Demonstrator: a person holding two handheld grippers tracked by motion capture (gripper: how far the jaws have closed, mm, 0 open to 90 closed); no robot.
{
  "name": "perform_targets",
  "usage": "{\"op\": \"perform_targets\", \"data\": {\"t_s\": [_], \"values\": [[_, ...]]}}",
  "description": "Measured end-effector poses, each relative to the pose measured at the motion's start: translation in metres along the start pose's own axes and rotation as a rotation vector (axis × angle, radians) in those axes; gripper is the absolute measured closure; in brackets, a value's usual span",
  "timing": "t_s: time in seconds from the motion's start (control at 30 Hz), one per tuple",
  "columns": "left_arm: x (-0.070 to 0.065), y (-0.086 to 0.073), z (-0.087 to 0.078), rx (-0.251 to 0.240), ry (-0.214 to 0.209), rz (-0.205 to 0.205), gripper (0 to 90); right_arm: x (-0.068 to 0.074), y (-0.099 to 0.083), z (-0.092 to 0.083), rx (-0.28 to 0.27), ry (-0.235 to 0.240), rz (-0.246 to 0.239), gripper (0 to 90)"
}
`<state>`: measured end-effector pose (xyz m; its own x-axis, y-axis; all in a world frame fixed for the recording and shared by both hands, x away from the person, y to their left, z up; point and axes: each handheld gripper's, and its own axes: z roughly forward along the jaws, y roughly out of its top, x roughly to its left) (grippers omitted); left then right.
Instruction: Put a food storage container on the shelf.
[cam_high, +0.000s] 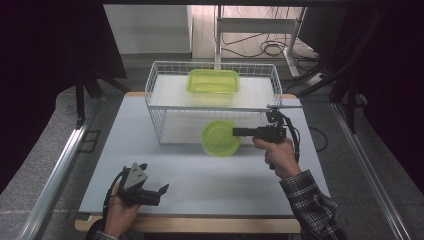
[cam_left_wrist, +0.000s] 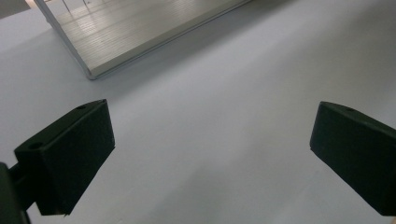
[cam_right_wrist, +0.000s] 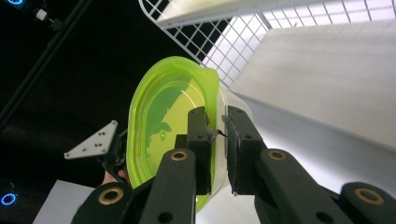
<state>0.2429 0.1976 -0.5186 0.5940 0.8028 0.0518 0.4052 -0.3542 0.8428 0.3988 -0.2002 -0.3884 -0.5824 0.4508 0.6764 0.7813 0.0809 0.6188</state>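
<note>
High view: the right gripper (cam_high: 239, 132) is clamped on the rim of a round green-lidded container (cam_high: 220, 138), held in front of the near face of the white wire basket (cam_high: 159, 80). A rectangular green-lidded container (cam_high: 213, 81) already rests on the basket's upper shelf, toward the far side. The left gripper (cam_high: 159, 194) hovers over the near left part of the table (cam_high: 210, 182), well apart from both containers.

Left gripper view: its jaws stand wide apart with nothing between them; bare table lies below, and the basket's base board (cam_left_wrist: 140, 32) is at the far edge.

Right gripper view: the fingers (cam_right_wrist: 200, 140) pinch the round container's lid (cam_right_wrist: 163, 126) edge and wall, tilting it on edge beside the basket mesh.

Assessment: one container appears stowed; the round one is grasped but not yet placed. Placement and release remain.
</note>
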Motion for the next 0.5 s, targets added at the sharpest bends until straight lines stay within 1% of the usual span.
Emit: {"op": "perform_targets", "data": {"t_s": [0.3,0.4,0.43,0.5], "values": [[0.000,0.000,0.000,-0.002,-0.004,-0.001,0.0,0.007,0.014,-0.006,-0.022,0.003,-0.005,80.7],[0.000,0.000,0.000,-0.002,-0.005,0.001,0.0,0.012,0.023,-0.008,-0.032,0.002,-0.009,80.7],[0.000,0.000,0.000,-0.002,-0.005,0.001,0.0,0.012,0.023,-0.008,-0.032,0.002,-0.009,80.7],[0.000,0.000,0.000,-0.002,-0.005,0.002,0.0,0.017,0.031,-0.010,-0.040,0.002,-0.017,80.7]]}}
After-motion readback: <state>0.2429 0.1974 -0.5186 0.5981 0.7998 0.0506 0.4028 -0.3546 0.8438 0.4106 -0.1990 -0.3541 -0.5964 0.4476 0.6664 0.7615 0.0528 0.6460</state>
